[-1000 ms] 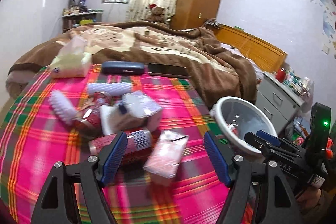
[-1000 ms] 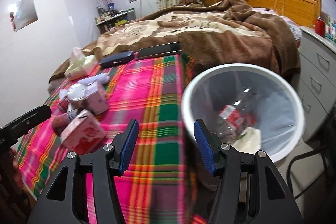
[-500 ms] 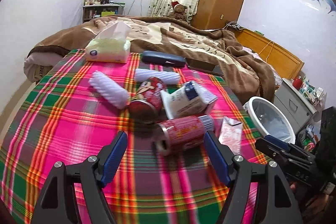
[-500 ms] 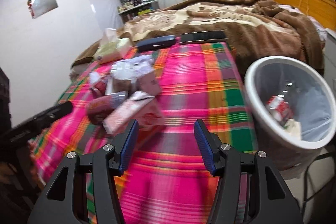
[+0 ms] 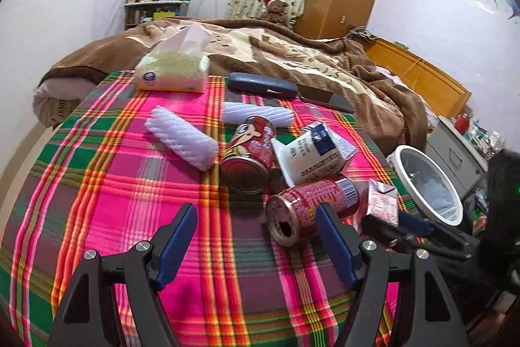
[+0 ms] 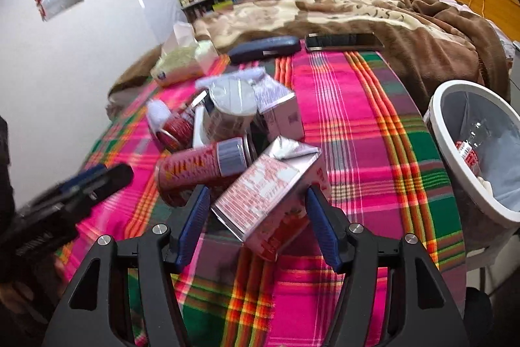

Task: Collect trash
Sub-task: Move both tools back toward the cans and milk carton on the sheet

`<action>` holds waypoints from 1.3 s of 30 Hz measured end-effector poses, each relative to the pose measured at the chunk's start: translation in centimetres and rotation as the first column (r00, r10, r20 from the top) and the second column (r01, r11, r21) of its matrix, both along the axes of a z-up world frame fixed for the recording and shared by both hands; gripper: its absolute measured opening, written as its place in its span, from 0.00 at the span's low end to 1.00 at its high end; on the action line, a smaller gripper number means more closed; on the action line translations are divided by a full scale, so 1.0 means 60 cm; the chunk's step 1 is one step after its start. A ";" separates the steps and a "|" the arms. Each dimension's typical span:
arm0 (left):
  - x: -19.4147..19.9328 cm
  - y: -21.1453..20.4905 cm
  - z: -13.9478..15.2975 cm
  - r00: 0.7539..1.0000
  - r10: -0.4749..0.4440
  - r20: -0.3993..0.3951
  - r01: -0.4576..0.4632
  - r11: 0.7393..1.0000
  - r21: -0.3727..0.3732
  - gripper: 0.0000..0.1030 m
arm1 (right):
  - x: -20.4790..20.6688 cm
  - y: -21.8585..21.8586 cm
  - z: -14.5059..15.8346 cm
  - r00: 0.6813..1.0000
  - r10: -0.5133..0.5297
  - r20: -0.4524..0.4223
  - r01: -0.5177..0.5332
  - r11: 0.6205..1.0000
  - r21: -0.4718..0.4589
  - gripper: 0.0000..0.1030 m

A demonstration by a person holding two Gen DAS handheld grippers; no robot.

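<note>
Over the plaid cloth [image 6: 357,106], both grippers tilted downward, jaws apart, the right's just widened astride the pink carton [image 6: 269,194].

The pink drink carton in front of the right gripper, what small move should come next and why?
Probably ease the right gripper forward and close on the pink drink carton: its jaws have just been opening, stand open, and the carton lies between the fingertips, not yet pinched. The white waste bin waits at the right.

Plaid-clothed table [image 5: 136,191] with cans [image 5: 308,207], cartons [image 5: 315,152]
</note>
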State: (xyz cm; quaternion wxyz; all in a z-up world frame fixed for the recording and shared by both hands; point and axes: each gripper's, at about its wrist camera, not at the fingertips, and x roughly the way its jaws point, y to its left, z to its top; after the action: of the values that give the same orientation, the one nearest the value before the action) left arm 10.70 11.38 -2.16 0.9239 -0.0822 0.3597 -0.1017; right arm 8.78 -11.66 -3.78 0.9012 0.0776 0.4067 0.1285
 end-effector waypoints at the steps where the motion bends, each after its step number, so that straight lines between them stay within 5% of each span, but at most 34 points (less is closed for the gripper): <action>1: 0.005 -0.002 -0.001 1.000 -0.011 -0.004 0.011 1.000 -0.002 0.73 | -0.002 -0.003 0.000 1.000 -0.004 0.003 0.004 1.000 0.004 0.66; 8: 0.032 -0.015 -0.007 0.998 -0.052 -0.024 0.052 0.999 0.004 0.72 | -0.014 -0.024 0.014 0.997 -0.055 0.054 0.059 0.995 -0.085 0.67; 15: 0.050 -0.029 -0.010 0.996 -0.080 -0.030 0.080 0.997 0.001 0.72 | -0.013 -0.038 0.012 0.998 -0.069 0.006 0.069 0.996 -0.047 0.67; 19: 0.057 -0.035 -0.012 0.994 -0.106 -0.039 0.106 0.994 0.001 0.73 | -0.002 -0.024 0.001 0.998 -0.063 -0.020 0.060 0.992 -0.113 0.67; 32: 0.082 -0.097 -0.031 0.956 -0.274 -0.101 0.280 0.959 0.044 0.73 | -0.001 -0.074 0.005 0.996 -0.087 -0.004 0.086 0.991 -0.098 0.67; 39: 0.057 -0.130 -0.044 0.922 -0.354 -0.155 0.365 0.929 0.050 0.73 | 0.002 -0.091 0.008 0.997 -0.077 0.005 0.077 0.991 -0.106 0.59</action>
State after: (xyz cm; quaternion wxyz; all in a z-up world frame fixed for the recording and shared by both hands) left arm 14.14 3.59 -4.78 0.8636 0.0145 0.4379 -0.2493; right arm 8.90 -17.13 -3.33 0.9085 0.0452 0.4093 0.0717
